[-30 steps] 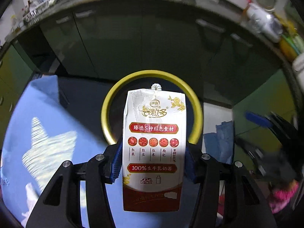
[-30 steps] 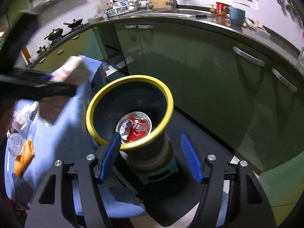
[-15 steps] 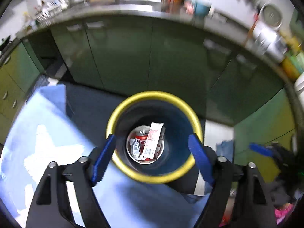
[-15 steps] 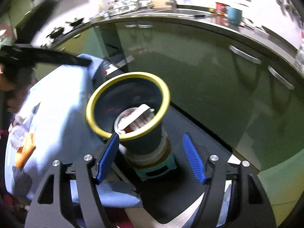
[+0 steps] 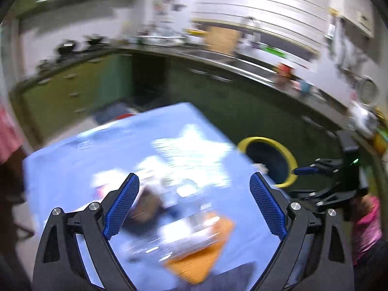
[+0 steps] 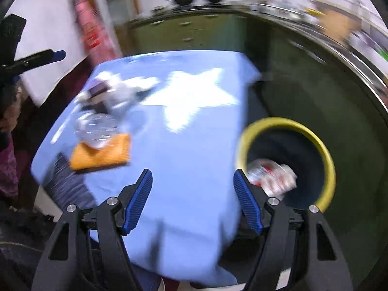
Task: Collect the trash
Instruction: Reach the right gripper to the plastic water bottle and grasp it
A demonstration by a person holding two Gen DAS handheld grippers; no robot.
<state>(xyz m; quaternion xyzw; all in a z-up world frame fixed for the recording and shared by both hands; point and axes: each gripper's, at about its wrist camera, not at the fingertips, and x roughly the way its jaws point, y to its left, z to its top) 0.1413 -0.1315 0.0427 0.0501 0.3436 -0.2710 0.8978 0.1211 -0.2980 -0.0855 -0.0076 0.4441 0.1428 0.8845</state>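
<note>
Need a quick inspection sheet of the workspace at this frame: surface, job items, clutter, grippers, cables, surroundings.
Surface: table under a light blue cloth with a white star print.
Job's things: yellow-rimmed bin beside the table, crumpled packaging inside.
Clutter: orange cloth, clear plastic piece partly on it, blurred white and dark litter beyond.
Grippers: left gripper jaws opening, nothing between; right gripper open, empty.
Cables: nothing seen.
Surroundings: green kitchen cabinets, cluttered counter, heavy motion blur.

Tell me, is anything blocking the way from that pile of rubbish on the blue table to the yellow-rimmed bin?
Nothing visible. The trash pile lies on the blue tablecloth, which is bare across to the open bin beside the table. Both grippers are empty.
</note>
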